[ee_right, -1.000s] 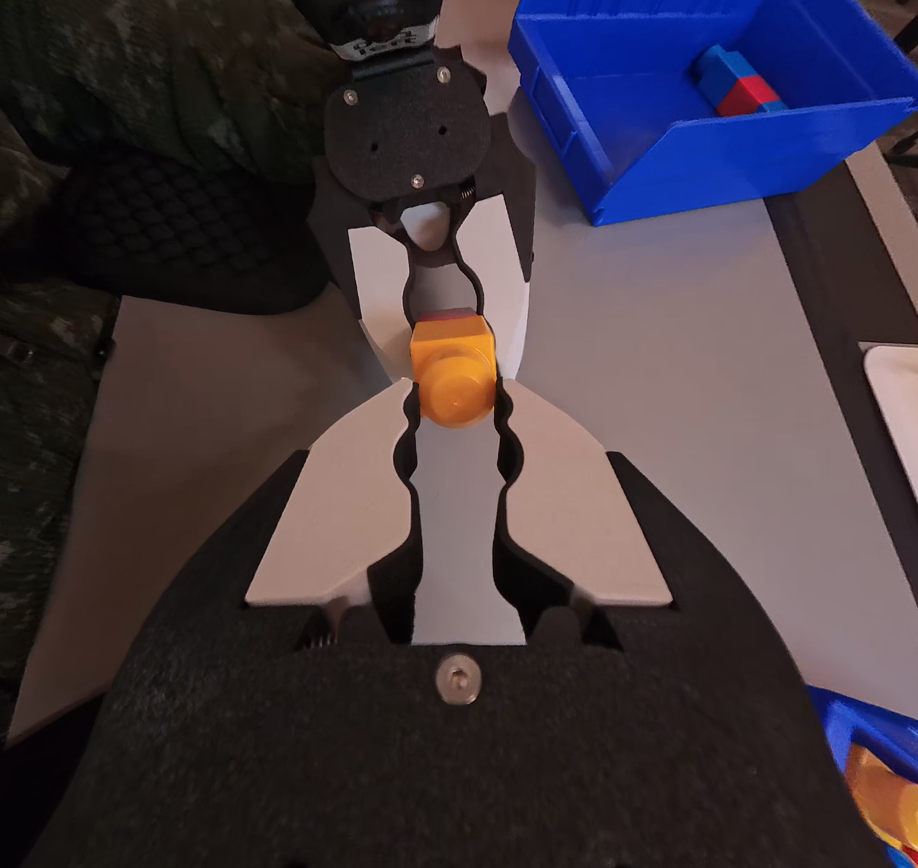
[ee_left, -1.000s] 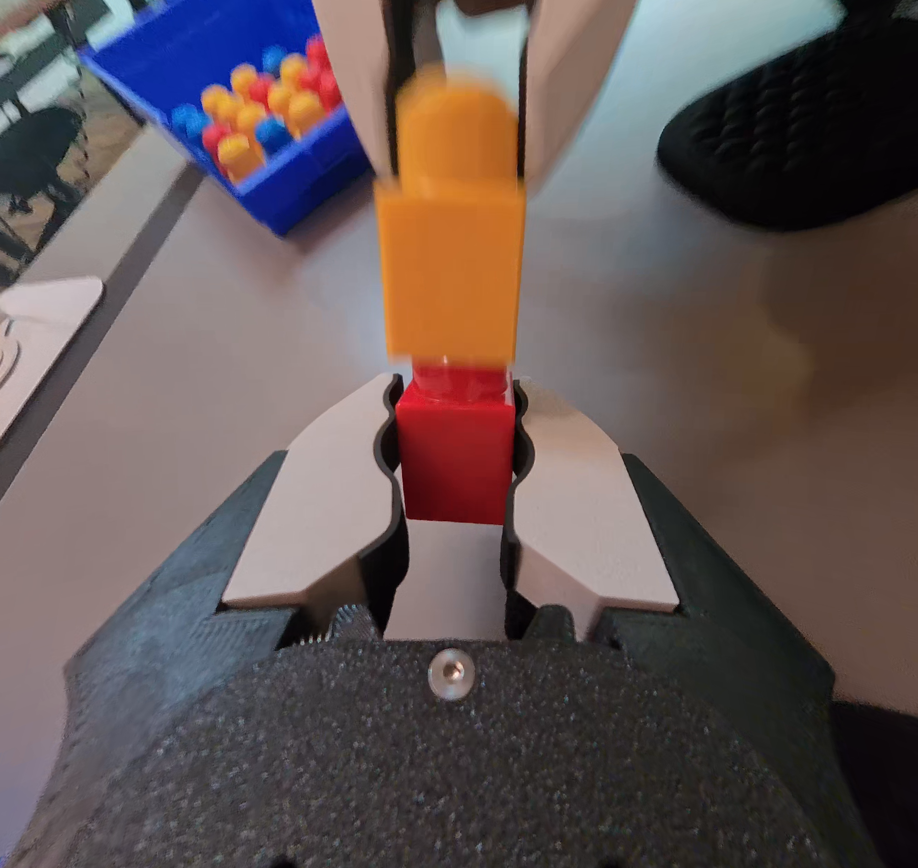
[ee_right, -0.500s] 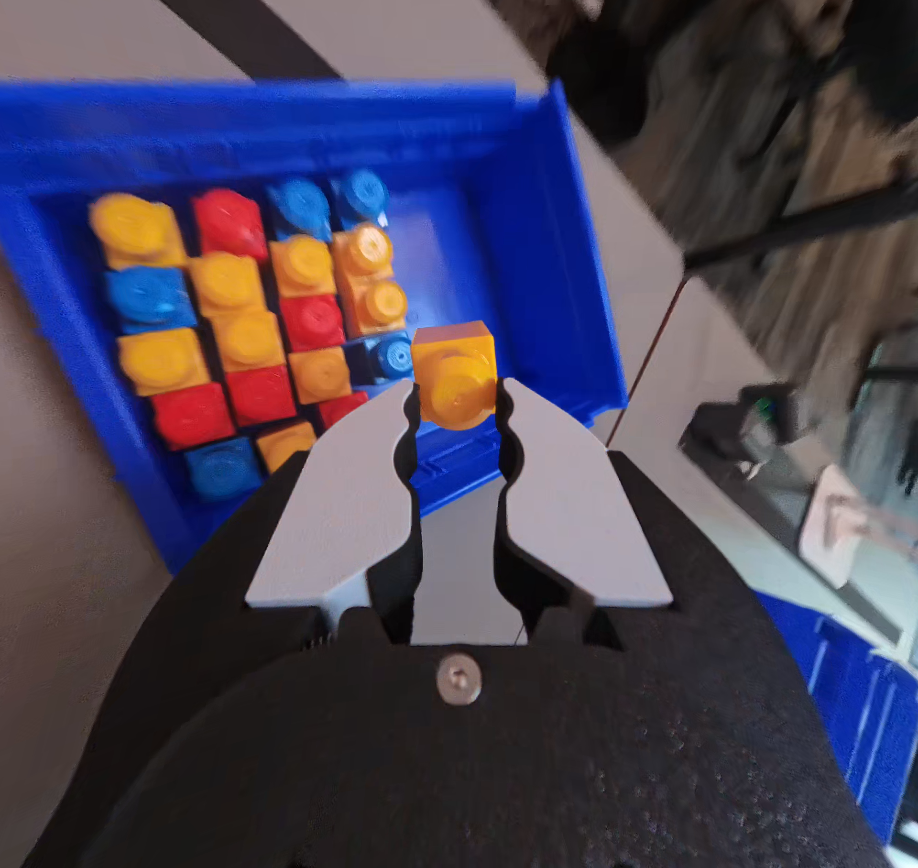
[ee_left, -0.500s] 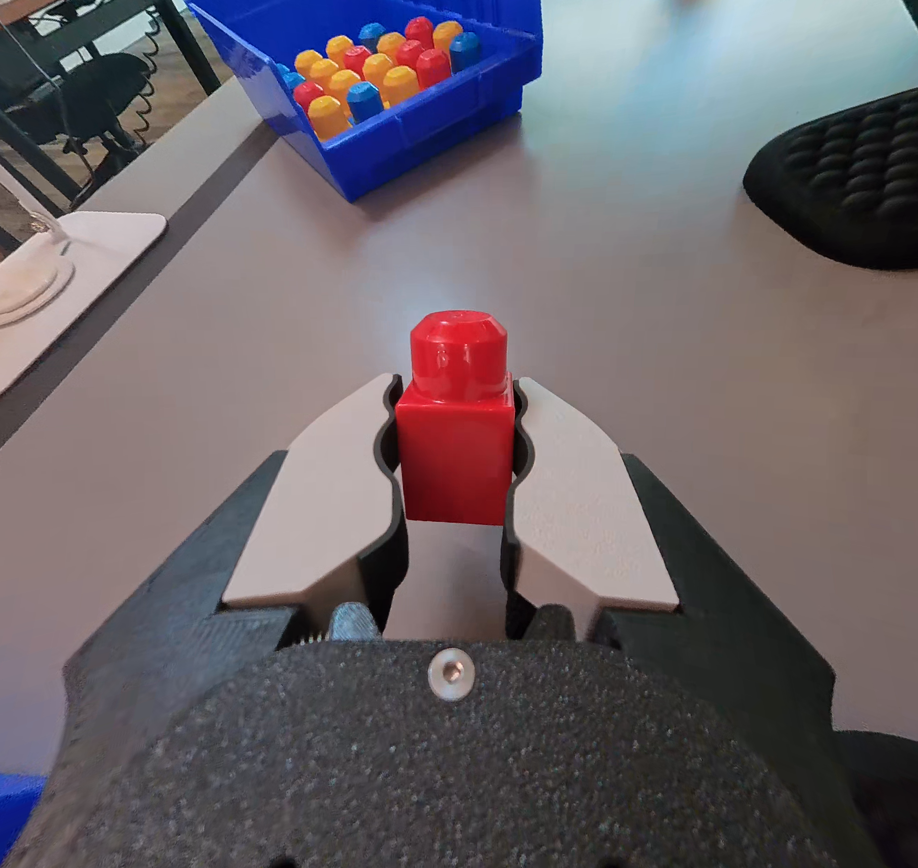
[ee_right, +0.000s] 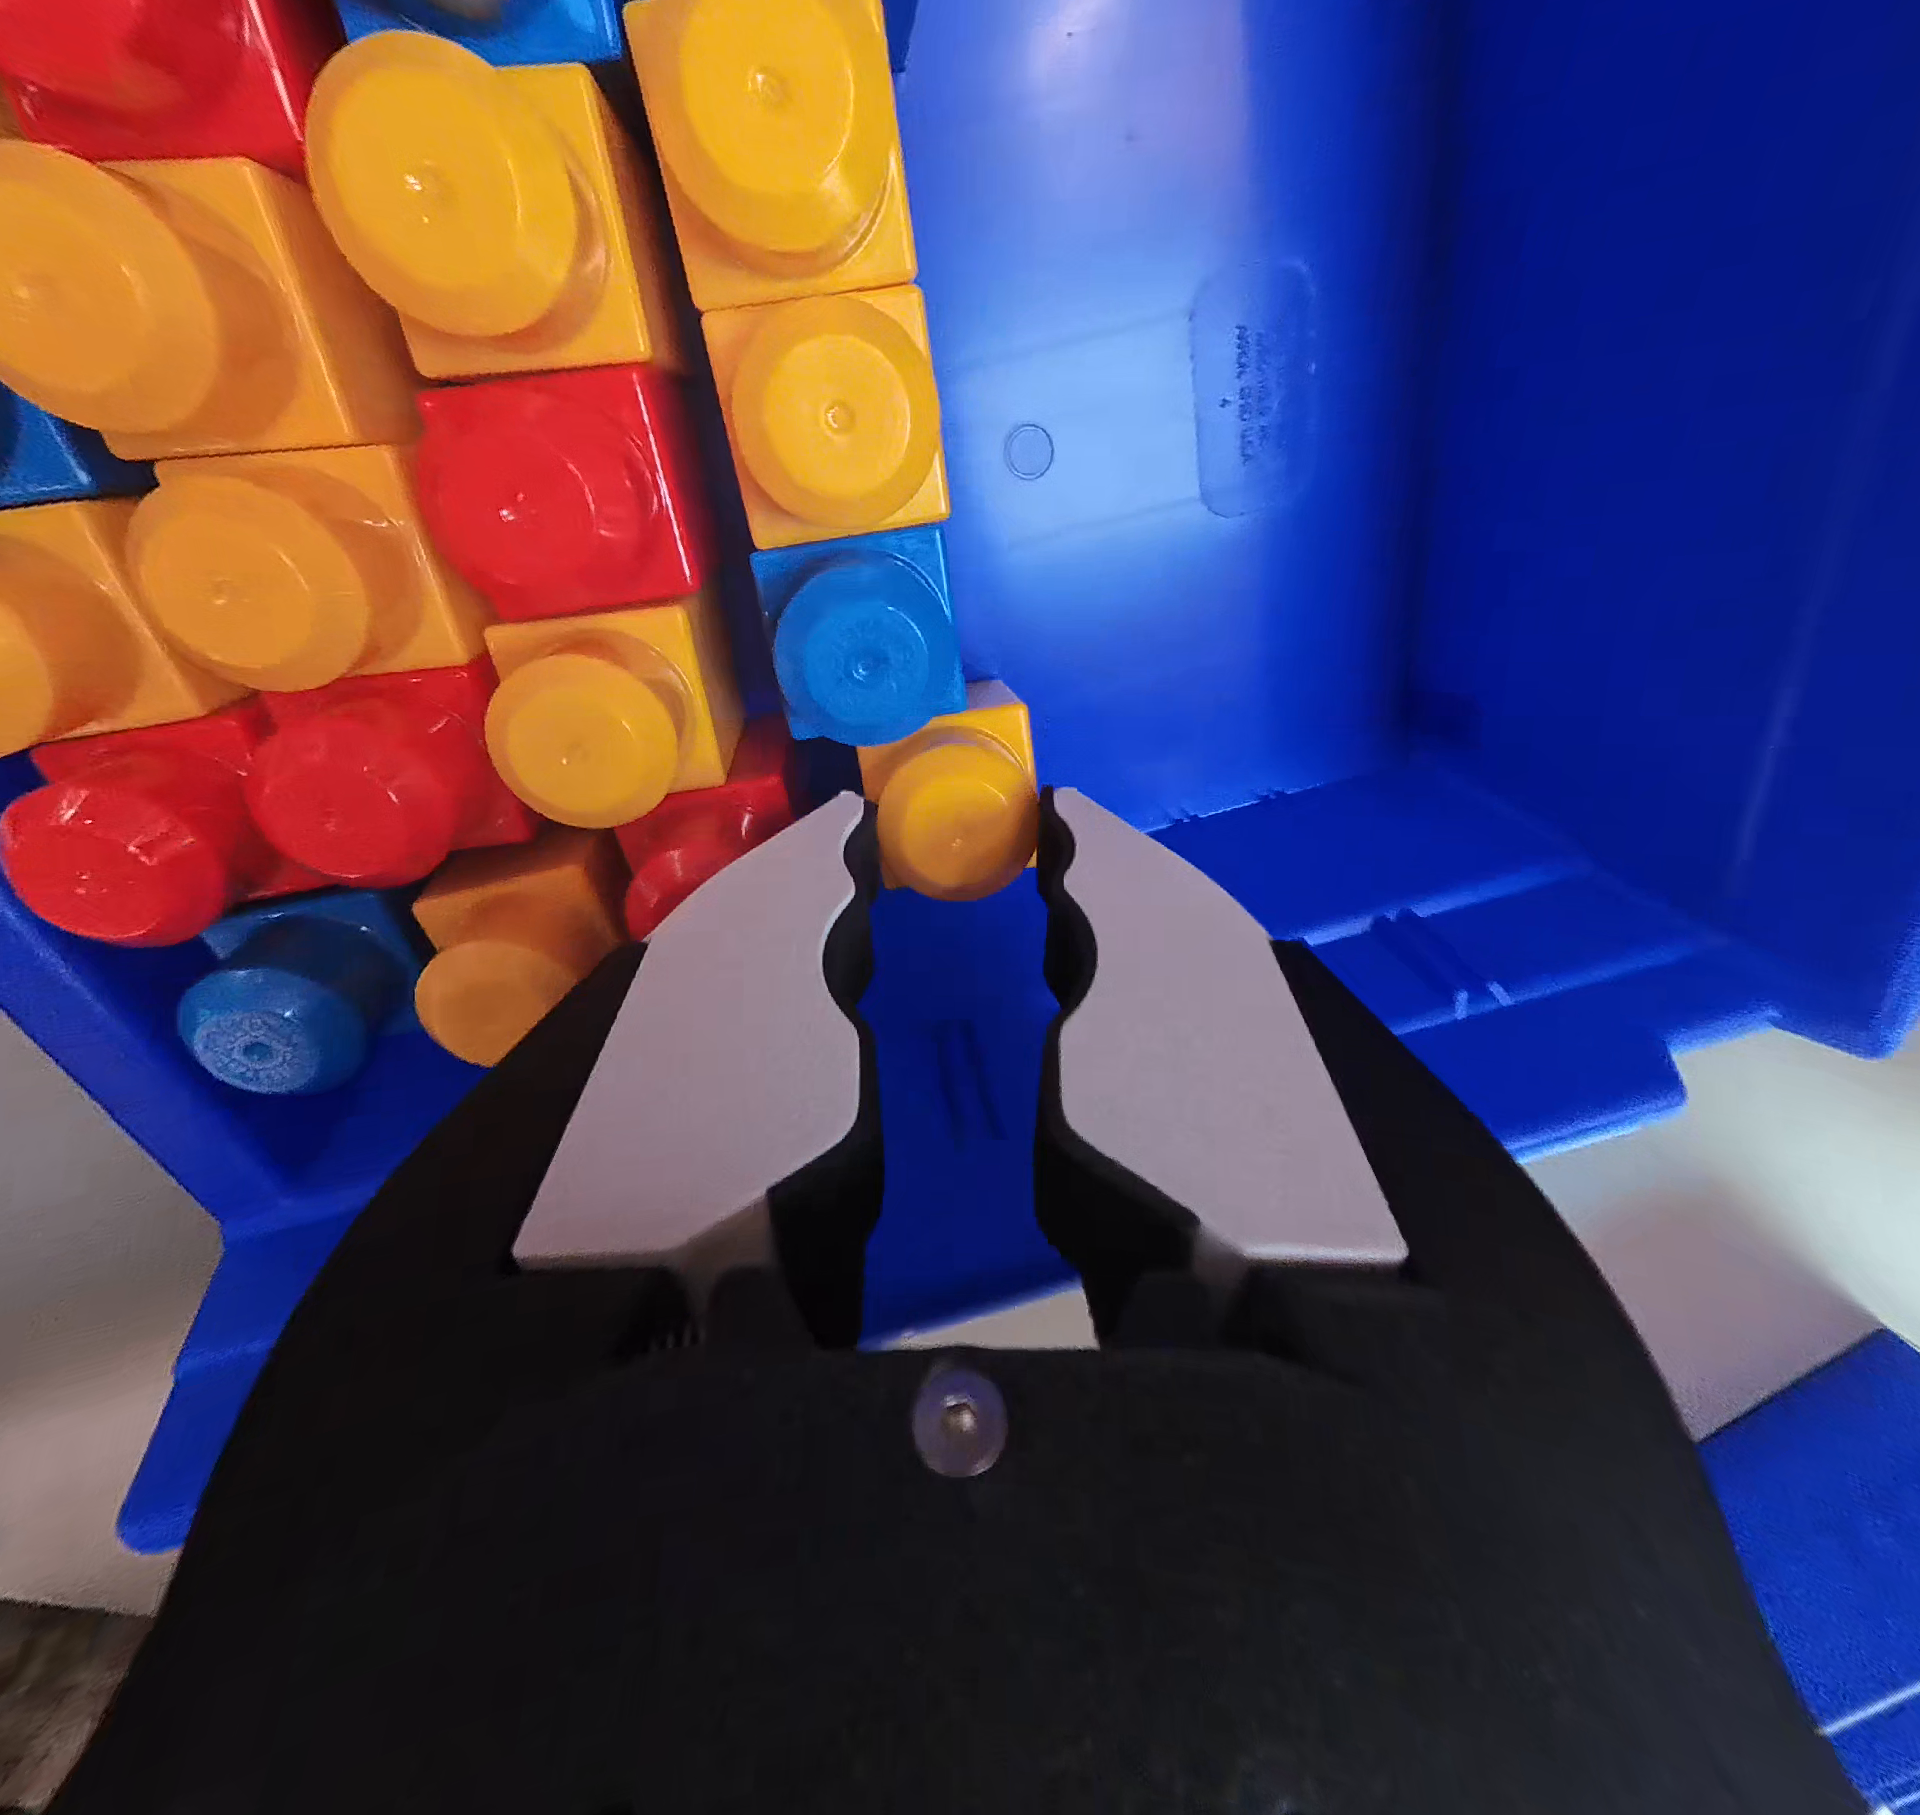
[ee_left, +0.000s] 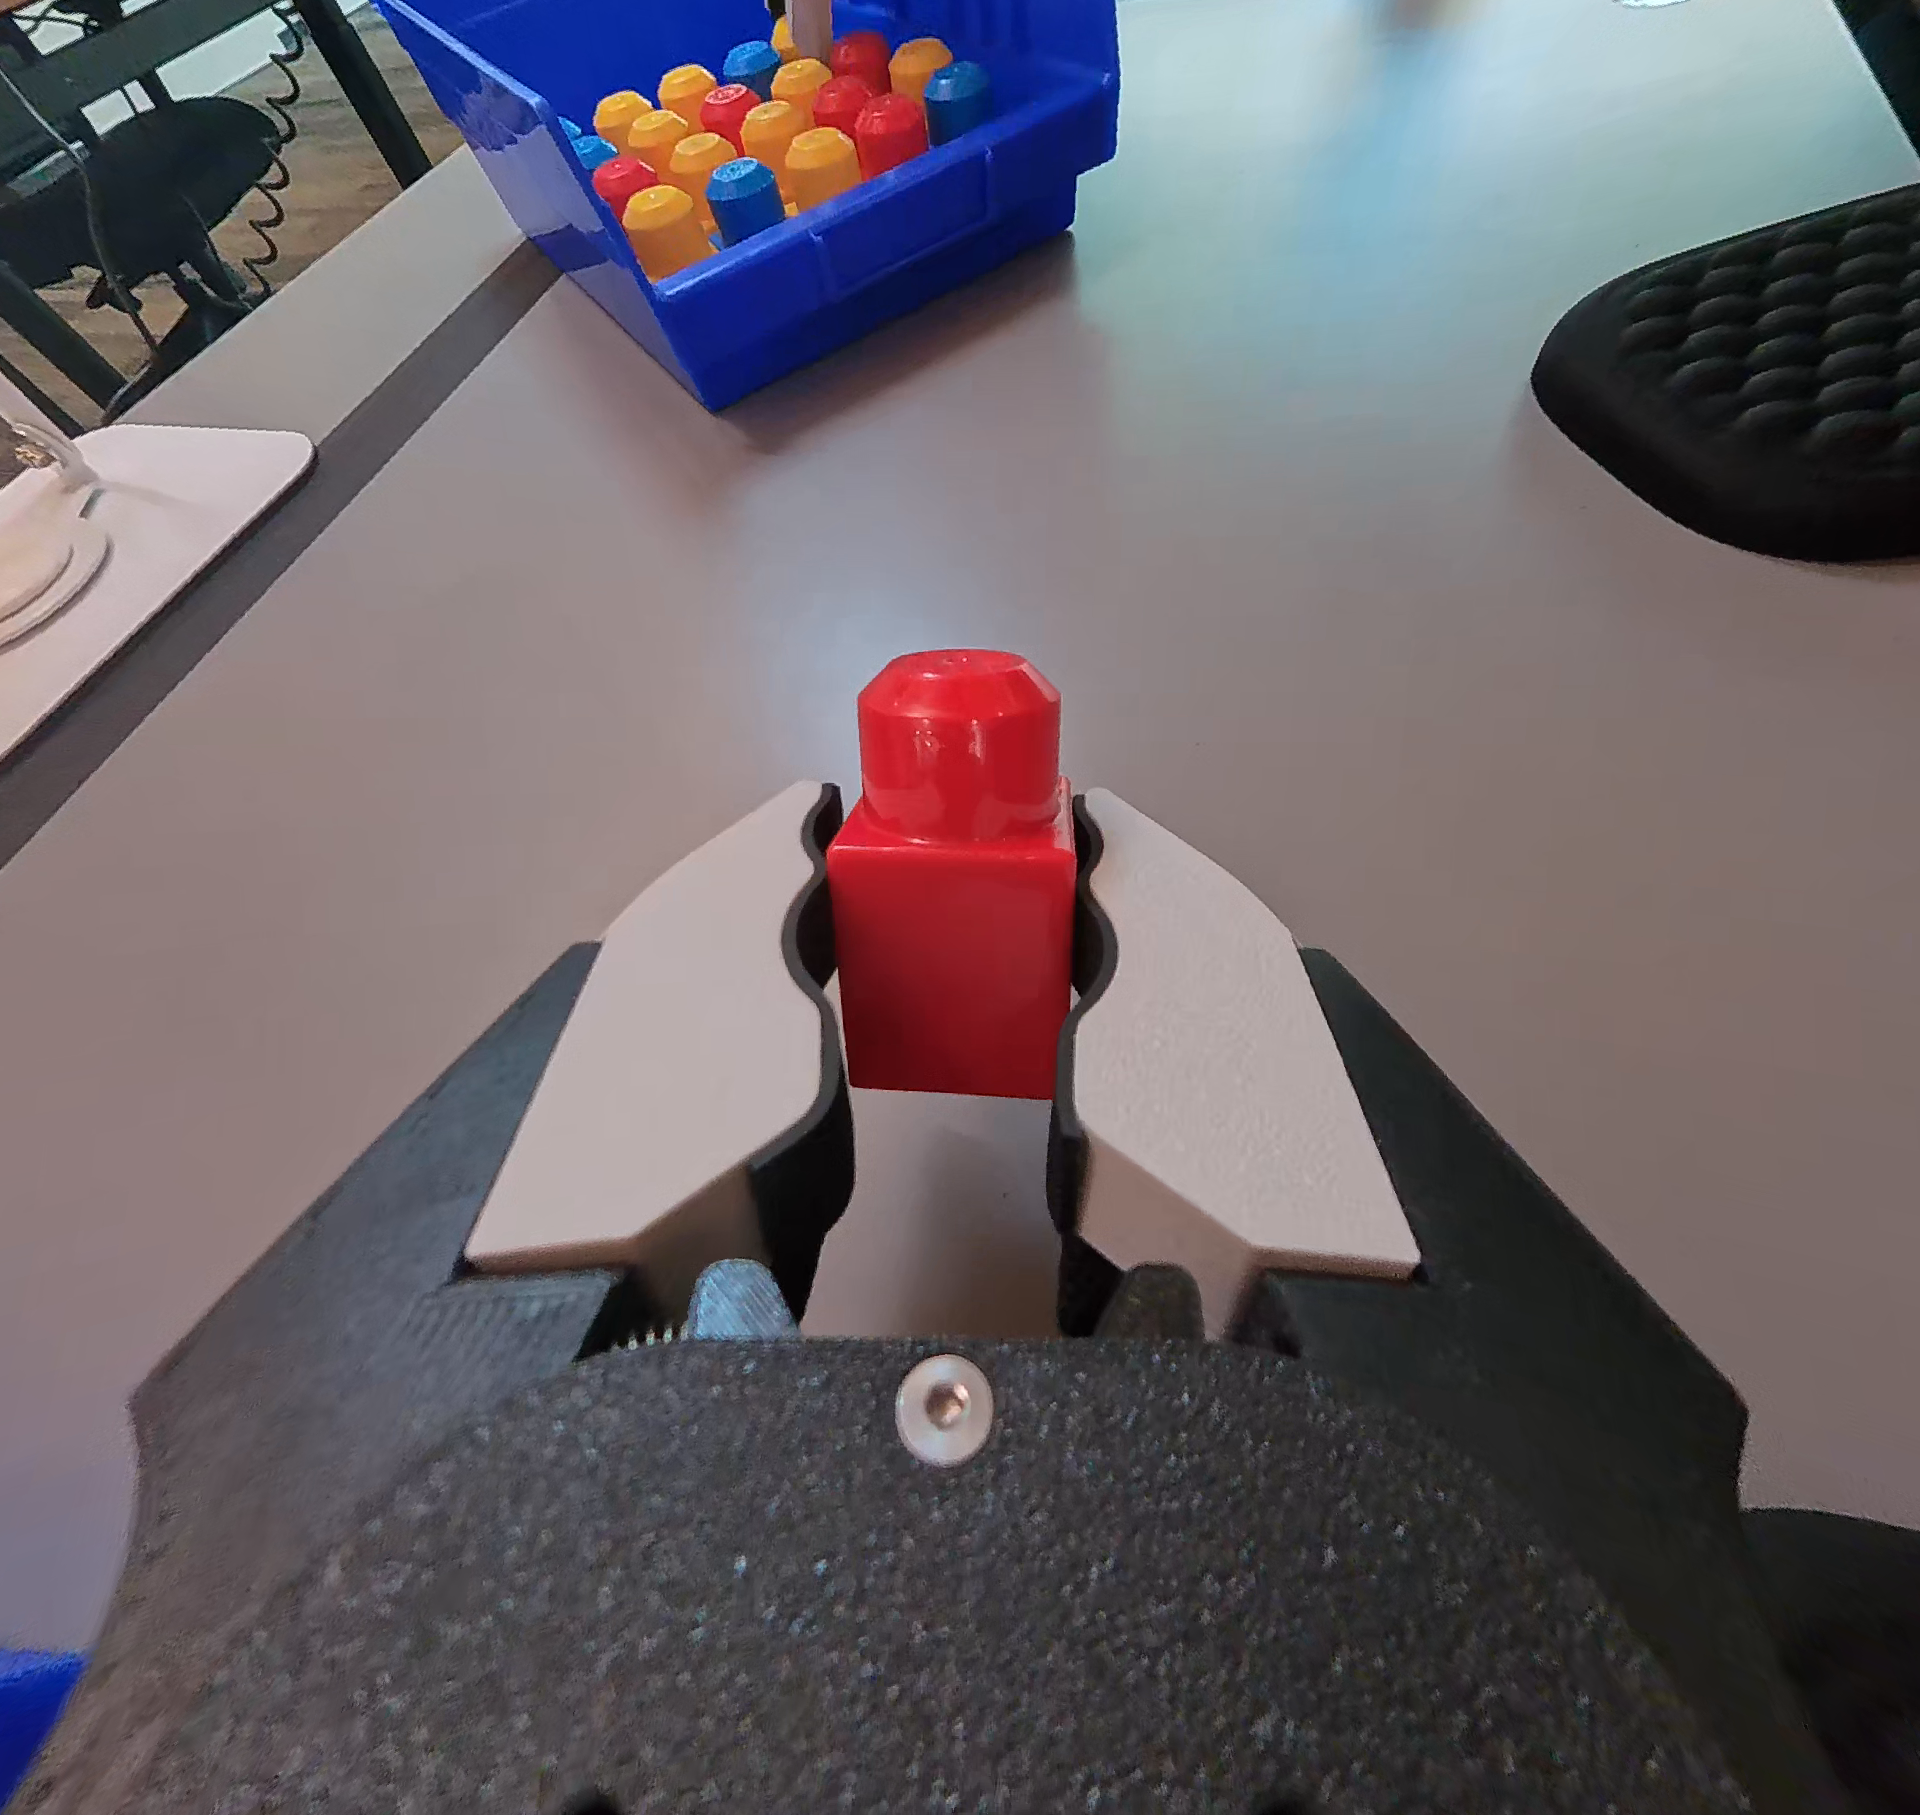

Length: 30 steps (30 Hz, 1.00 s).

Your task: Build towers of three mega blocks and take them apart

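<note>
The left gripper, level over the table, clamps an upright red block. The right gripper points down into the blue bin, fingertips pinching an orange block beside the packed blocks.

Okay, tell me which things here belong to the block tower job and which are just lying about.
Belongs to the job:
red block in the left gripper
orange block in the right gripper
blue bin of blocks

Just lying about:
black textured pad
white mat

Grey table; blue bin; black pad.
</note>
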Each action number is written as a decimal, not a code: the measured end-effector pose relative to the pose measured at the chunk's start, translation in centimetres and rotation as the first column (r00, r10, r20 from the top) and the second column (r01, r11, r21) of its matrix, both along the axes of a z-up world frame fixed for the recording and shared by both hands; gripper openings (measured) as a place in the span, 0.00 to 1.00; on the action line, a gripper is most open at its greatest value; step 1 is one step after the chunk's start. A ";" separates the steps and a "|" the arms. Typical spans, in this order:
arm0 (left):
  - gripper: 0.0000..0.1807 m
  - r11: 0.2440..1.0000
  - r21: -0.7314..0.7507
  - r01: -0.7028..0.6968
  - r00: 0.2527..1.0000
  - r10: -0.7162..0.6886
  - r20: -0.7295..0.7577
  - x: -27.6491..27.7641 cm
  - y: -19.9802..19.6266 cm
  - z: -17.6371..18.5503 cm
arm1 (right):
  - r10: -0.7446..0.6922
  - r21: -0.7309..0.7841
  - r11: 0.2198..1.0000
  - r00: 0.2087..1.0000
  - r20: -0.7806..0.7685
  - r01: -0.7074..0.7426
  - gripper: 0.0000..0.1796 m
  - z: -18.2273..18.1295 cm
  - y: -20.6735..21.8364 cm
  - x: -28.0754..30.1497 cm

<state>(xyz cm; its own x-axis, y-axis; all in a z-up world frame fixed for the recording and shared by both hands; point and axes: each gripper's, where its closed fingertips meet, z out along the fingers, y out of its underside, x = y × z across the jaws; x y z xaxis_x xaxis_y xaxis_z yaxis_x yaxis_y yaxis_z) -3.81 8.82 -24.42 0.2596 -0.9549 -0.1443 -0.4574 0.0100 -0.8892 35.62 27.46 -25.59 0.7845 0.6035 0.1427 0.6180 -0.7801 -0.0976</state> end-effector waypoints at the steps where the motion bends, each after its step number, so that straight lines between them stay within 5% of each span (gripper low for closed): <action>1: 0.23 1.000 -0.002 0.003 1.000 -0.003 -0.002 0.0 -0.1 -0.1 | 0.001 0.005 1.000 1.000 -0.005 -0.001 0.17 0.0 0.1 0.0; 7: 0.23 1.000 -0.004 0.000 1.000 0.000 0.001 0.2 -0.1 -0.1 | 0.032 0.041 0.999 0.999 -0.027 -0.031 0.24 1.2 0.1 -0.8; 12: 0.23 1.000 0.005 -0.003 1.000 0.003 0.010 0.4 -0.1 0.2 | 0.231 0.319 0.929 0.967 -0.108 -0.186 0.25 7.7 0.3 -8.7; 17: 0.23 1.000 0.024 0.006 1.000 -0.006 0.011 0.7 -0.5 0.4 | 0.685 0.486 0.686 0.705 -0.183 -0.541 0.24 10.5 -9.4 -26.0; 22: 0.23 0.999 0.044 0.020 0.999 -0.021 0.024 1.0 -1.0 1.0 | 0.872 0.489 0.483 0.449 -0.194 -0.727 0.25 6.9 -19.1 -37.2; 30: 0.23 0.998 0.060 0.026 0.997 -0.030 0.070 1.2 -1.3 1.9 | 0.908 0.503 0.418 0.364 -0.207 -0.756 0.16 5.5 -20.7 -40.5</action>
<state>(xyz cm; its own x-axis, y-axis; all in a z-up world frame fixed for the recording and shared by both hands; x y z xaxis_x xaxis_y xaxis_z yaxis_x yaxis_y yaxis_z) -2.64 7.50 -22.52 0.2441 -0.9523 -0.1831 -0.3921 0.0757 -0.9168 -4.91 6.72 -20.13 -0.0936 0.9607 0.2614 0.7619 0.2381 -0.6024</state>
